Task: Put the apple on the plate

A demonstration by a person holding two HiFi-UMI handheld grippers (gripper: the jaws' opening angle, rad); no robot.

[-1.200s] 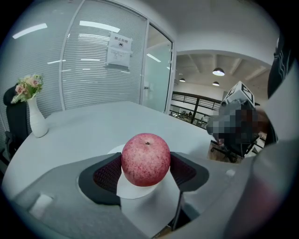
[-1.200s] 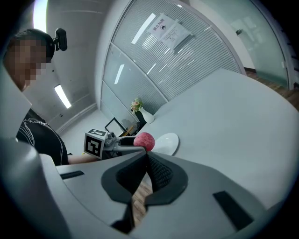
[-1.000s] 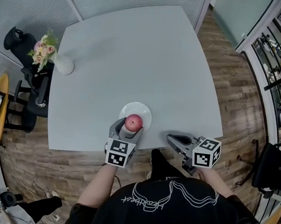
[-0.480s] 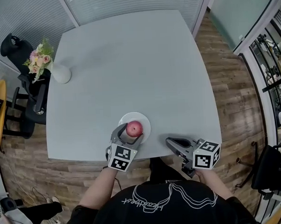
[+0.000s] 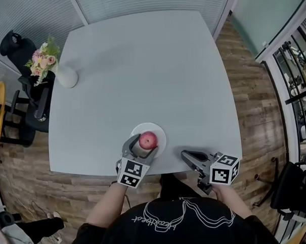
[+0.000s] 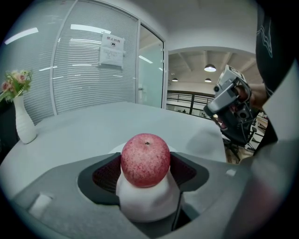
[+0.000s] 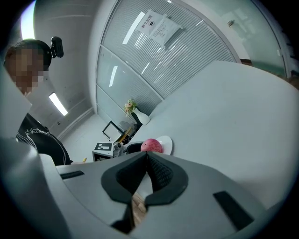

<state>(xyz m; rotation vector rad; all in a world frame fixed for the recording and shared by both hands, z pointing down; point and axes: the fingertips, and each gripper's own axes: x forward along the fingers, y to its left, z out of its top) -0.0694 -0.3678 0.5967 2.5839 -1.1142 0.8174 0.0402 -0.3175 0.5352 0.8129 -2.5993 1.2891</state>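
Note:
The red apple point(image 5: 149, 140) is held between the jaws of my left gripper point(image 5: 143, 144), right over the small white plate point(image 5: 157, 130) near the table's front edge. In the left gripper view both dark pads press the apple's point(image 6: 145, 160) sides, and the plate point(image 6: 148, 203) shows white just beneath it. Whether the apple touches the plate I cannot tell. My right gripper point(image 5: 187, 155) lies at the front edge to the right of the plate, jaws shut and empty. From the right gripper view point(image 7: 145, 156) the apple point(image 7: 151, 145) and plate point(image 7: 166, 144) appear beyond the jaw tips.
The pale grey table point(image 5: 140, 69) carries a white vase of flowers point(image 5: 67, 77) at its far left corner. Black office chairs point(image 5: 30, 99) stand off the left side. Wooden floor runs around the table, with glass partitions behind.
The left gripper and apple have crept slightly farther over the plate. The right gripper has stayed put; the head view has shifted a little.

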